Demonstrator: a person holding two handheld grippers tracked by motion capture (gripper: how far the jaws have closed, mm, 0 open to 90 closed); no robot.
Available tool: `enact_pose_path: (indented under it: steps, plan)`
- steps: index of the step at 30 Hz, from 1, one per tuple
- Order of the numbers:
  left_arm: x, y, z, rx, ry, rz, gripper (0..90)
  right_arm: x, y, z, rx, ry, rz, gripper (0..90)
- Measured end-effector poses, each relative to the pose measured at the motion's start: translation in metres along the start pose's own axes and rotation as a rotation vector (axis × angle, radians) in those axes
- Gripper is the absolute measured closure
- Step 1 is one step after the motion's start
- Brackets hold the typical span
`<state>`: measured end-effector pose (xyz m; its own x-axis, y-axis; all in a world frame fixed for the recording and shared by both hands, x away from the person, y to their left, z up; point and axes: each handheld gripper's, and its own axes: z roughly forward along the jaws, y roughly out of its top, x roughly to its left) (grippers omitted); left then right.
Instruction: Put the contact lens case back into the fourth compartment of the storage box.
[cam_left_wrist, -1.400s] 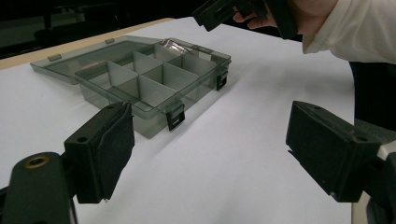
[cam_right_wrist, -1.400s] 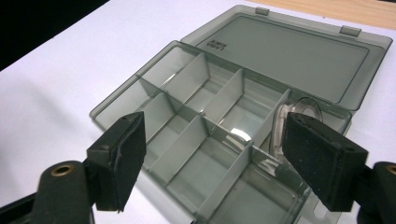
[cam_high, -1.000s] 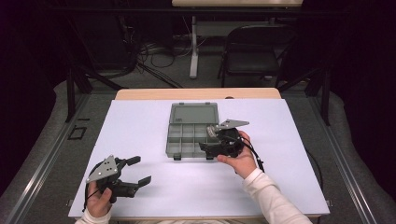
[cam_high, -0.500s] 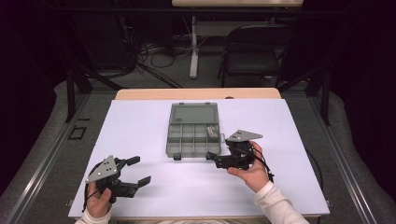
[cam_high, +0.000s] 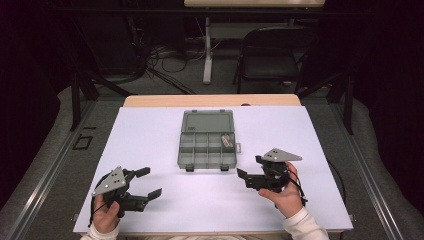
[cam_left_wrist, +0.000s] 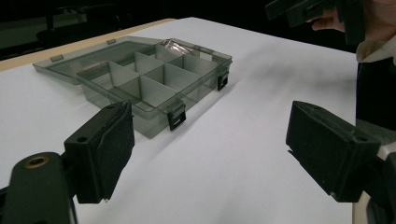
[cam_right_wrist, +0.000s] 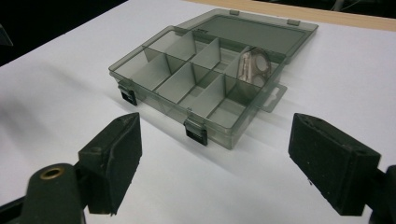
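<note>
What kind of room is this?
Probably a lab or workshop: a white-topped table with a compartment box, tangled cables on the floor and a folding chair behind.

— What stands beyond the table (cam_high: 150, 150)?
— A dark chair (cam_high: 267, 57) on grey floor (cam_high: 165, 82), cables (cam_high: 160, 60) left of it, a white post (cam_high: 207, 55) between.

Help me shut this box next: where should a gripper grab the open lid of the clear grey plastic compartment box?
Likely the lid's far free edge, approached from beyond the box: the lid lies flat on the white table, hinged along the tray's far side, so only that edge lifts.
</note>
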<state>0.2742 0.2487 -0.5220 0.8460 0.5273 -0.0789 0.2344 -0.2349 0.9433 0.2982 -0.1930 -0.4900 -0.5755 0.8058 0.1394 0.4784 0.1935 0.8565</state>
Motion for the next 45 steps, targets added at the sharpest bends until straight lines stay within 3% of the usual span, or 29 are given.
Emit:
enact_pose_path:
  steps: [12, 27, 45]
  plan:
    - [0.000, 0.000, 0.001, 0.000, -0.002, 0.001, 16.0, -0.016, -0.020, -0.014, -0.032, -0.053, 0.035, 17.0]
    - [0.001, 0.000, 0.001, 0.001, 0.000, 0.001, 16.0, -0.033, -0.032, -0.007, -0.026, -0.071, 0.088, 17.2]
    - [0.000, 0.000, 0.001, 0.001, -0.001, 0.001, 16.0, -0.039, -0.037, -0.004, -0.015, -0.095, 0.092, 17.6]
